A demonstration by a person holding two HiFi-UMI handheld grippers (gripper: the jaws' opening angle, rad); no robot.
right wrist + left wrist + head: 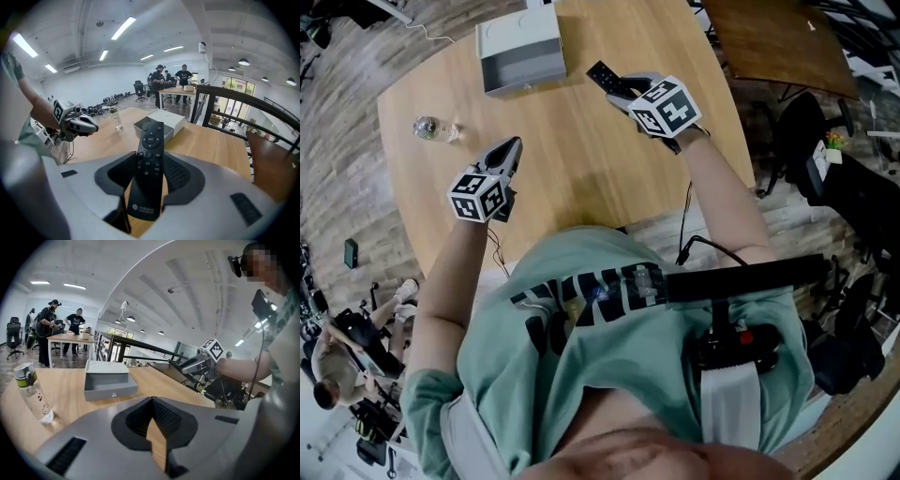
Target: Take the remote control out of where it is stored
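Note:
A black remote control [151,136] stands lengthwise between the jaws of my right gripper [150,161], which is shut on its lower half. In the head view the remote [605,75] sticks out of the right gripper [625,91] above the wooden table [572,159], just right of a small grey box with its drawer open [523,61]. The drawer [110,380] looks empty. My left gripper [512,150] hangs over the table's near left part, jaws together with nothing between them [151,401].
A clear water bottle [436,128] lies on the table's left side. A darker wooden table [778,42] stands at the upper right, with black chairs and gear [853,197] to the right. People stand at a far table [70,336].

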